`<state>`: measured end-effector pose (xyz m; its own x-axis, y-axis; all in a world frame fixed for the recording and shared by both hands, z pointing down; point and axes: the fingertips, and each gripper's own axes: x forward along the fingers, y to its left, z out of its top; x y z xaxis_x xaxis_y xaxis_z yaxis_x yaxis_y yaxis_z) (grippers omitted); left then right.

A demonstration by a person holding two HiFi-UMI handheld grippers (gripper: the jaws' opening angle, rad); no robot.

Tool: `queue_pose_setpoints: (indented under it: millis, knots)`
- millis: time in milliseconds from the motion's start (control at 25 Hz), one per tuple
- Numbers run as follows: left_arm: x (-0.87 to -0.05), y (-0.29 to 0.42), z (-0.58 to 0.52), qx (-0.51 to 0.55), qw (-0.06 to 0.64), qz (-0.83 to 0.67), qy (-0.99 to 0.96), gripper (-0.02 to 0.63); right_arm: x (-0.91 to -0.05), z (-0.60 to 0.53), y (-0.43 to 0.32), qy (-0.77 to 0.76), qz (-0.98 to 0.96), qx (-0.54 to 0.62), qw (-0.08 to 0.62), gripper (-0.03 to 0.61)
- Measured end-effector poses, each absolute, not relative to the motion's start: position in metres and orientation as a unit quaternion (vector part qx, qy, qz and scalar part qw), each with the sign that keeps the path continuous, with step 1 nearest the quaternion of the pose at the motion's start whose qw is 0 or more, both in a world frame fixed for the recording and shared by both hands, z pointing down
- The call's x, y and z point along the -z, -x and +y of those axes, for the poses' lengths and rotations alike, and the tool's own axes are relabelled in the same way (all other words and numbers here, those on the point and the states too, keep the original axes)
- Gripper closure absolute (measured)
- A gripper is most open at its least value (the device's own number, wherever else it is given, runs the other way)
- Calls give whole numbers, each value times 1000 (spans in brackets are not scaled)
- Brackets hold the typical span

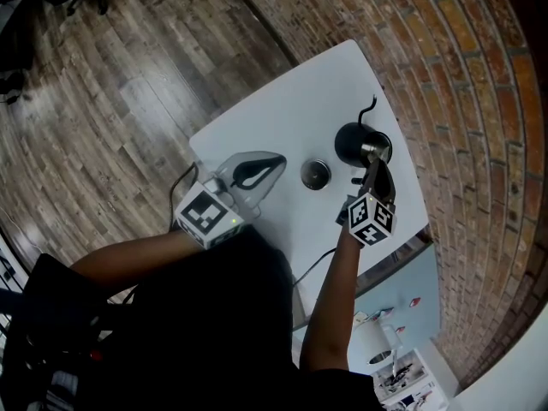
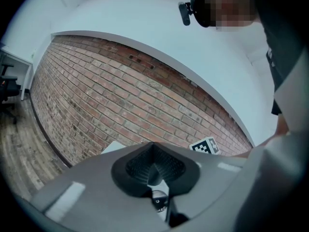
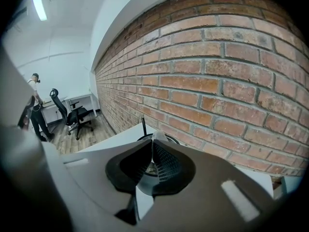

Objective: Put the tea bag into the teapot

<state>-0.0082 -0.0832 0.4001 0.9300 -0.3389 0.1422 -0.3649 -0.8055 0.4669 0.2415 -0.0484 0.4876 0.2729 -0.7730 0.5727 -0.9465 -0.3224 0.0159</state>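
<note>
Black teapot [image 1: 349,142] half hidden behind right tongs [image 1: 374,165].

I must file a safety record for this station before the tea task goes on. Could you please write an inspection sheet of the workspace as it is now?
Surface: white table, standing against the wall.
Job's things: black teapot, seemingly open; round metal lid lying apart from it; a pale piece, probably the tea bag, at the right gripper's tips.
Clutter: nothing seen on the table.
Grippers: left gripper shut, empty, near the lid; right gripper shut on the tea bag, over the teapot.
Cables: dark cable by the left gripper; second cable at the table's near edge.
Surroundings: brick wall, wood floor, office chair, a person far off.
</note>
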Motion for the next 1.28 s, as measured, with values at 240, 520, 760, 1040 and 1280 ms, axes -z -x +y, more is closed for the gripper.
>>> queue_pose_setpoints:
  millis: [240,520,760,1040,1280]
  knots:
    - [-401,16,-88,-24,252,-201,-946,614,-486,-54,-240,-773,-559,-237,181,568]
    - [-402,22,-93,-22,251,-207,-945,614,-489,-58,-240,-773,-556,-244,181,568]
    - [-402,22,-94,-20,248,-207,-946,614,-489,-61,-241,-775,-555,-246,178,568]
    - [-402,23,-90,-17,249,-215,-944,614,-495,-60,-243,-771,-557,-249,181,566]
    - [-396,16,-88,-8,254,-207,-945,614,-492,-64,-246,-769,-560,-248,185,566]
